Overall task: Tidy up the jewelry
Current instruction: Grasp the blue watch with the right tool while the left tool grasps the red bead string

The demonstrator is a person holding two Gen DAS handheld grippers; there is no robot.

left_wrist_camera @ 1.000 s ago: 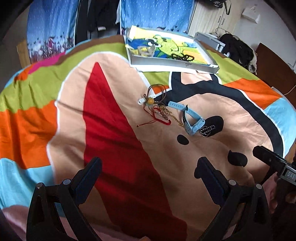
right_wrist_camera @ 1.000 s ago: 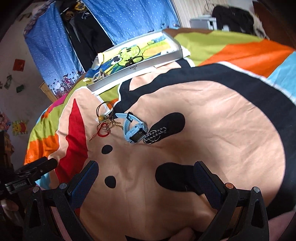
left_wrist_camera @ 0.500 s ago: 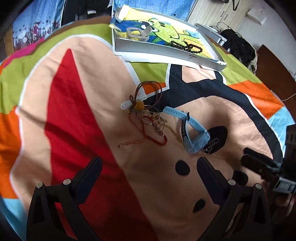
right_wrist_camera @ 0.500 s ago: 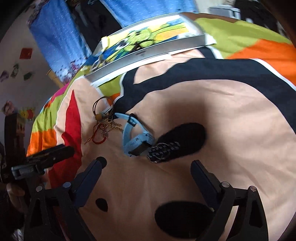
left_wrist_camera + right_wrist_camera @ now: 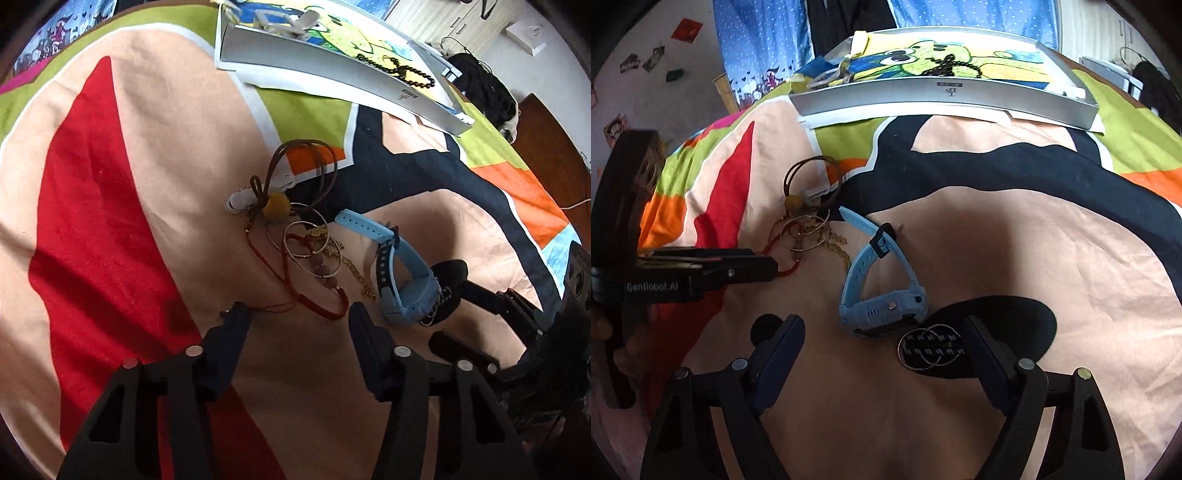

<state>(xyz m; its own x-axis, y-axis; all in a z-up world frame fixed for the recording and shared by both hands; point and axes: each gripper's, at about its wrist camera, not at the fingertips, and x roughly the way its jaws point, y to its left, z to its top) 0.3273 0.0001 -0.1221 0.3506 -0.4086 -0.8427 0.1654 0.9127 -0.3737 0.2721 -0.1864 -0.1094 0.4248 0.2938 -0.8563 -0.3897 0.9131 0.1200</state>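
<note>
Jewelry lies in a loose heap on a brightly patterned bedspread [image 5: 110, 192], and farther back a shallow grey tray [image 5: 317, 74] with a cartoon-printed floor holds a black bead necklace [image 5: 399, 70]. At the left of the heap sits the left gripper [image 5: 299, 317], its jaws spread partway and holding nothing, the tips low over the cloth on either side of a red cord bracelet [image 5: 317, 306]. Just beyond that are thin metal bangles [image 5: 310, 243], a fine gold chain [image 5: 354, 269], and a brown cord loop [image 5: 306, 162] with a yellow bead [image 5: 275, 206]. To the right of these a light blue watch [image 5: 882, 295] stands on its edge with the strap arched. Touching its right side, a small dark patterned band with thin rings [image 5: 932, 347] rests on a black patch of the print. The right gripper [image 5: 882, 336] hovers here, jaws wide apart and empty, with the watch body and the small band between its fingers.
</note>
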